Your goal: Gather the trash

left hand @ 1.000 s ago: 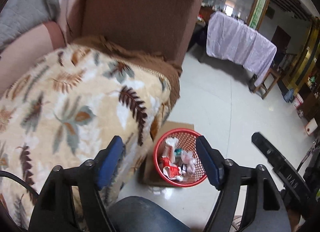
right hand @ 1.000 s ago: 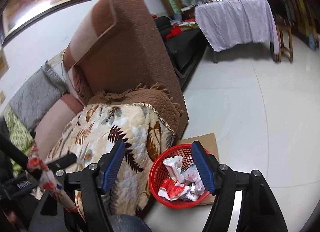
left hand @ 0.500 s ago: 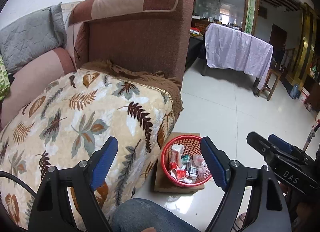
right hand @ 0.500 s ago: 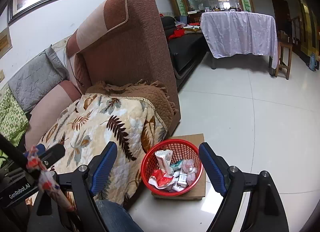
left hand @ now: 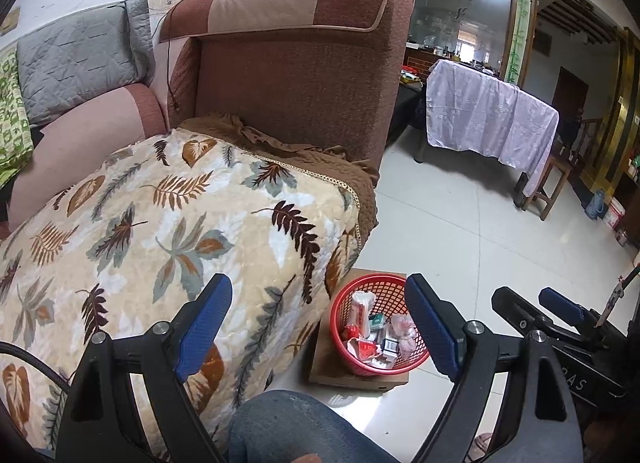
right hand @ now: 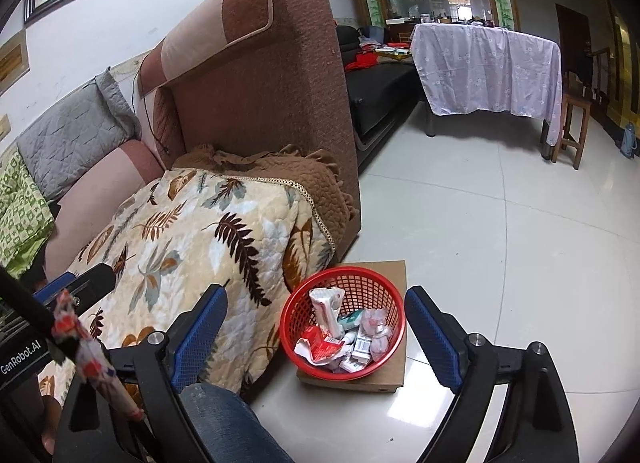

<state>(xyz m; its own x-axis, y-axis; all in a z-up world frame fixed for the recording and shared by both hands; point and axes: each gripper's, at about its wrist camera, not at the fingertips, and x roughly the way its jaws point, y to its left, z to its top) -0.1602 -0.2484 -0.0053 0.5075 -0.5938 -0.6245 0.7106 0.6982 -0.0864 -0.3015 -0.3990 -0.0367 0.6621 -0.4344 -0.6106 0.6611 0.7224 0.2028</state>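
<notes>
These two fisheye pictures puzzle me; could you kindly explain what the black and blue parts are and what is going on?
No robot here: a seated person holds a hand-held claw in each hand, each carrying a forward-looking camera. One picture looks through the left claw, the other through the right claw. The blue strips are the finger pads. Both claws are open and hold nothing. Between the fingers you see a red basket of wrappers and small packets, standing on a flat cardboard box on the tiled floor beside an armchair draped with a leaf-patterned blanket. The blue denim at the bottom is the person's knee.
</notes>
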